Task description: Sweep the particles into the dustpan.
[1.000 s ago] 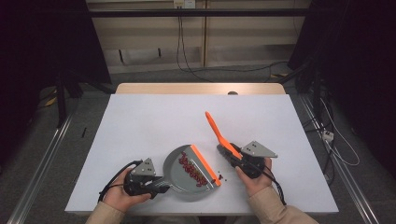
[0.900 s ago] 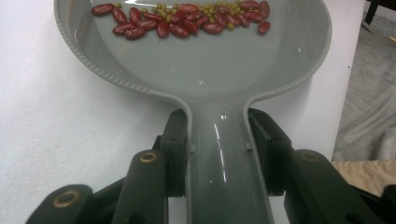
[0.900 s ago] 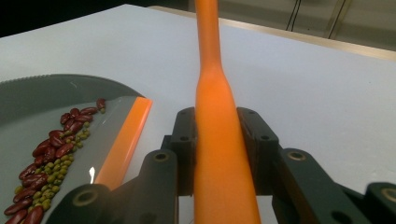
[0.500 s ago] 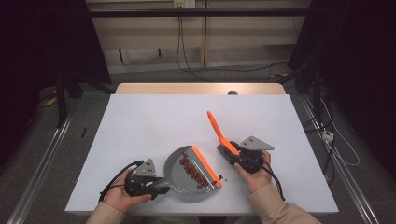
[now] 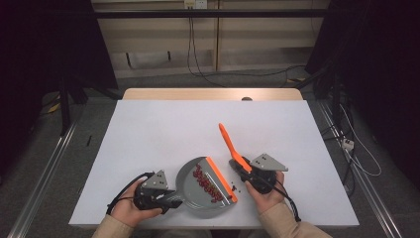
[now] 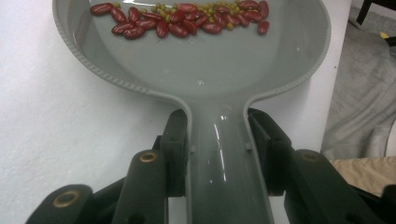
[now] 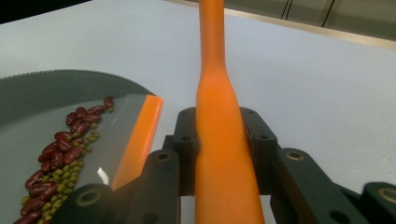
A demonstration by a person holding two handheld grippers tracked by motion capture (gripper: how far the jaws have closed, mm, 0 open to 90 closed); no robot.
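At the lower centre of the high view, we keep the left tool (image 5: 171,201) clenched on the stiff, slippery handle of the light grey dustpan (image 5: 195,196) of loose beans (image 5: 208,182), the right tool (image 5: 243,171) grasping the orange brush handle (image 5: 230,146).

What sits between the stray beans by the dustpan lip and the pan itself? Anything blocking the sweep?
Nothing visible blocks them. A few dark beans lie loose on the white table, just off the orange lip of the grey dustpan. The right gripper is shut on the orange brush handle; the left gripper clamps the pan's handle.
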